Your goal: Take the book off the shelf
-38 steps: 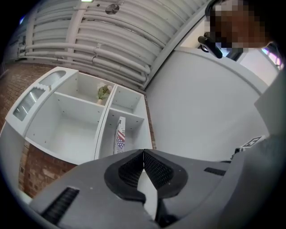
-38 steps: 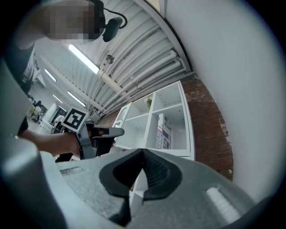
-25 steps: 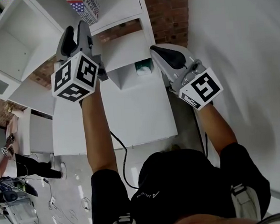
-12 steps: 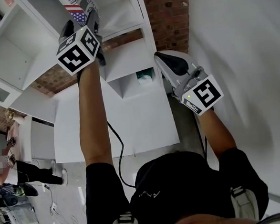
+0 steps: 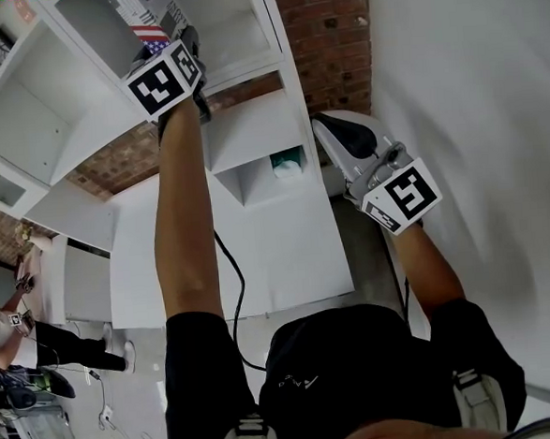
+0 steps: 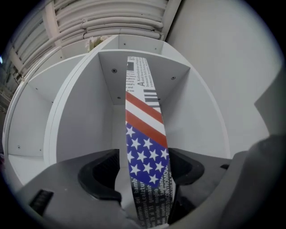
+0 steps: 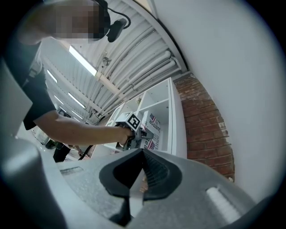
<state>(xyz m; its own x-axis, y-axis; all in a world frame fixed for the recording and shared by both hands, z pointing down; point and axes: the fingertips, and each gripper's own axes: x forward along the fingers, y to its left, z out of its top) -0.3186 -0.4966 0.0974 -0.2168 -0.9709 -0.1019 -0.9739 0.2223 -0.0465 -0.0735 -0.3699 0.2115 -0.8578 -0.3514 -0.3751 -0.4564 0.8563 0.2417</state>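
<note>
Book [image 6: 145, 134] with a stars-and-stripes spine stands upright in an upper compartment of the white shelf [image 6: 80, 116], straight ahead of the left hand-held gripper [image 6: 145, 179] and reaching in between its jaws. Those jaws are spread wide, one on each side of the spine. They are close to it but not visibly pressing, so this hand-held gripper is released. From the head view, the left arm is stretched up to that compartment. The right hand-held gripper [image 5: 330, 130] hangs lower and off to the right of the left one, well apart from the book. Its jaws are clenched together with nothing between them. Below the left hand-held gripper, a small teal item [image 5: 287, 163] sits in a lower compartment. A brick wall [image 5: 323, 32] shows behind the shelf.
</note>
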